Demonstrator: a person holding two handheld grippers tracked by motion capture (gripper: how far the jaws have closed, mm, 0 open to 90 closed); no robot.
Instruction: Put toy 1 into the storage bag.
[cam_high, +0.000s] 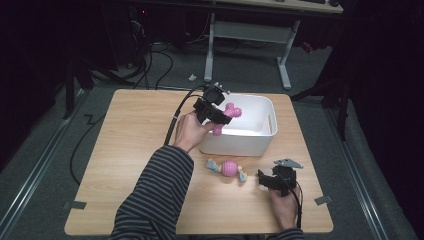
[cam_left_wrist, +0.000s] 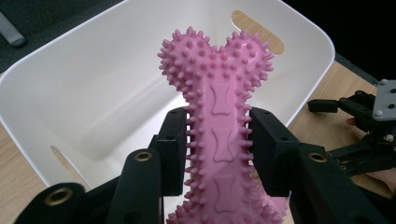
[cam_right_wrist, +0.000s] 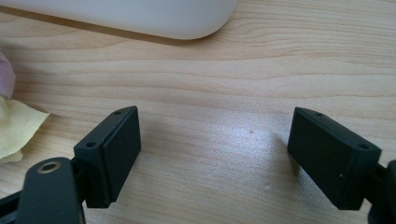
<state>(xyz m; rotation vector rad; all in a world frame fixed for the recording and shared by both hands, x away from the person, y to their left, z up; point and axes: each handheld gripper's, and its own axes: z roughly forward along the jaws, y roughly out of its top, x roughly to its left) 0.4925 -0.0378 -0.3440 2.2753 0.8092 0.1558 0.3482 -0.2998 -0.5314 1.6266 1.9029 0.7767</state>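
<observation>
My left gripper (cam_high: 218, 116) is shut on a pink spiky rubber bone (cam_high: 228, 115) and holds it over the near left part of the white bin (cam_high: 266, 111). In the left gripper view both pads clamp the shaft of the bone (cam_left_wrist: 219, 121), whose knobbed end points into the bin (cam_left_wrist: 93, 84). A pink candy-shaped plush toy (cam_high: 227, 169) with blue and yellow ends lies on the table in front of the bin. My right gripper (cam_high: 269, 181) rests low on the table to the toy's right, open, with bare wood between its pads (cam_right_wrist: 116, 149).
The wooden table (cam_high: 135, 150) has free room on its left half and along the front edge. The bin's rounded corner (cam_right_wrist: 187, 23) lies just beyond my right gripper. A yellow cloth end of the toy (cam_right_wrist: 14, 130) shows at the left of the right gripper view.
</observation>
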